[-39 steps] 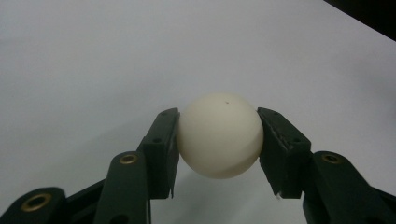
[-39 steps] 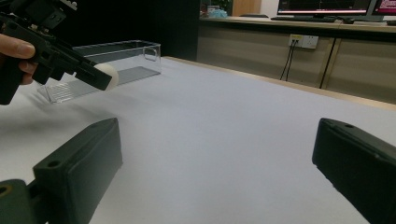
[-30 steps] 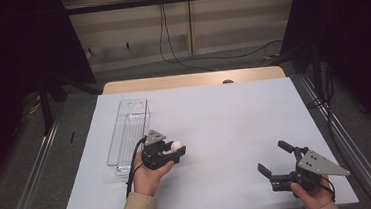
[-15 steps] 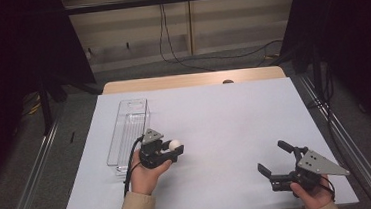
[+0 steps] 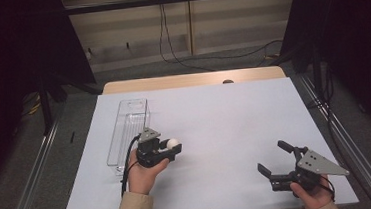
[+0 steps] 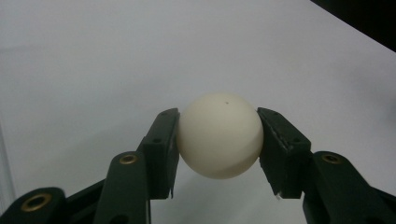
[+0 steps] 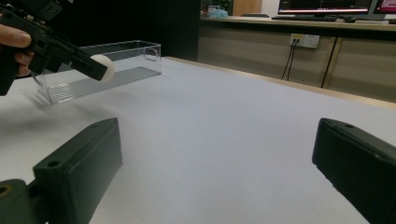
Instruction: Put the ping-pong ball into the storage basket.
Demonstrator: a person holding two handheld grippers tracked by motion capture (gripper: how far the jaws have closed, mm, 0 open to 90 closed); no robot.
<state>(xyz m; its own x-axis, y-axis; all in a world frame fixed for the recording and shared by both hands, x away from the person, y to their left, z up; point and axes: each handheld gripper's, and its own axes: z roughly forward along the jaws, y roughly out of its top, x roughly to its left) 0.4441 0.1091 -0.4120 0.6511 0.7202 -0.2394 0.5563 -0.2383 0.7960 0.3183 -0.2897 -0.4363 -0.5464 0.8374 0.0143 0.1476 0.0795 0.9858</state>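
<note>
The white ball (image 6: 219, 135) sits left of centre in the high view, clamped between my left gripper (image 5: 169, 148) jaws, just right of the clear tray (image 5: 125, 134). My right gripper (image 5: 273, 165), lower right, gapes empty.

A smooth cream-white ball (image 6: 219, 135) sits clamped between my left tongs' (image 6: 219, 154) jaws, centre frame, above white table.

L gripper (image 5: 169, 148): jaws clamp white ball (image 5: 173, 143), just right of clear tray (image 5: 129, 120)
R gripper (image 5: 274, 163): jaws apart, worktop (image 5: 224, 116) front-right
</note>
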